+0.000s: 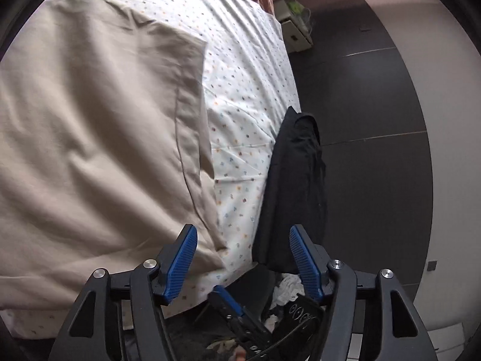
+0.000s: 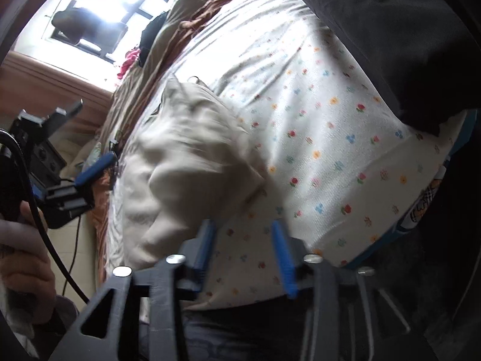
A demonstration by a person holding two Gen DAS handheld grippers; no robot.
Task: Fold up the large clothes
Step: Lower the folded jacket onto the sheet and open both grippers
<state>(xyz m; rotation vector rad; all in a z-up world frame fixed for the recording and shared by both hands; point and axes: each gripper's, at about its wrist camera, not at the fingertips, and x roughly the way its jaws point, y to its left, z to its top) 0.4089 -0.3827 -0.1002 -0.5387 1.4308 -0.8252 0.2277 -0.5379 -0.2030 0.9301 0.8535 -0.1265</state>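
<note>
A large beige garment point(image 1: 90, 138) lies spread flat on the flower-print bed sheet point(image 1: 240, 96); in the right wrist view it shows as a rumpled beige heap point(image 2: 186, 174) on the sheet point(image 2: 315, 138). My left gripper point(image 1: 242, 234) is open and empty, above the garment's near right corner and the sheet. My right gripper point(image 2: 243, 231) is open and empty, low over the sheet just right of the beige garment. The left gripper also shows in the right wrist view point(image 2: 69, 180), held by a hand at the left edge.
A dark folded garment point(image 1: 294, 186) hangs over the bed's right edge; it fills the upper right of the right wrist view point(image 2: 405, 39). Dark tiled floor point(image 1: 360, 96) lies beside the bed. Rust-brown bedding point(image 2: 144, 90) and a bright window point(image 2: 99, 9) are beyond the bed.
</note>
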